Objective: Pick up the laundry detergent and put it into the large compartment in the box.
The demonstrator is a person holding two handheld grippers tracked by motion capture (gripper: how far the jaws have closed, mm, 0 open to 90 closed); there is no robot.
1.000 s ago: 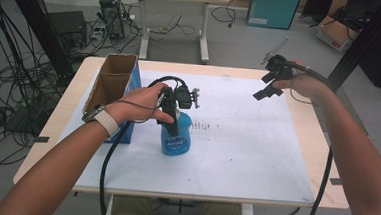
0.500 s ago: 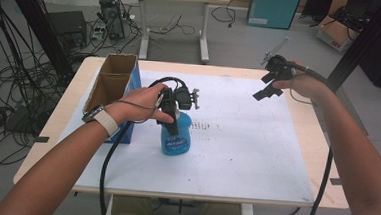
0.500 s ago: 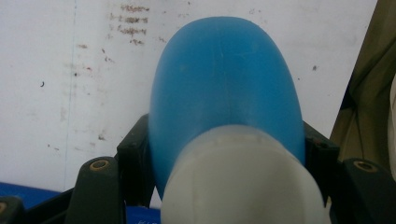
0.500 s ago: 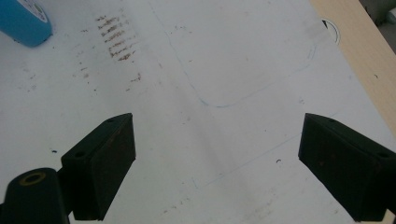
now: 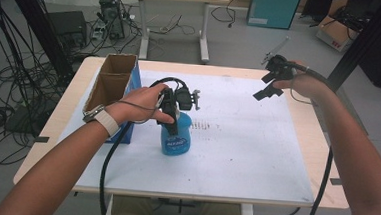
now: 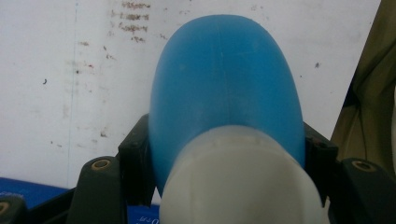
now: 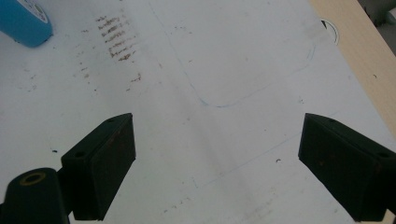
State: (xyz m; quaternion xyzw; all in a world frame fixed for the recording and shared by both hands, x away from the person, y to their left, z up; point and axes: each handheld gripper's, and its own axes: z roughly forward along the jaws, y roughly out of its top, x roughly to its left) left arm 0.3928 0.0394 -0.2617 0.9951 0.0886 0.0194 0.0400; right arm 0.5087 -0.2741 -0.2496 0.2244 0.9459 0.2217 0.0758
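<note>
White sheeting is covering the counter (image 5: 255, 161), and a cluttered workshop floor with cables is lying beyond it. Standing upright on the sheet, left of centre, is a blue bottle (image 5: 176, 136) with a white cap, just beside an open cardboard box (image 5: 111, 80) at the counter's left edge. The left hand-held gripper (image 5: 170, 117) is reaching down over the bottle; its jaws have just been closing, and they are now pressing on both sides of the blue body (image 6: 224, 79) just below the cap, as the left gripper view is showing. The right hand-held gripper (image 5: 267, 89) is hovering above the far right part of the counter, well apart from the bottle, its jaws standing wide apart with nothing between them (image 7: 217, 158).
</note>
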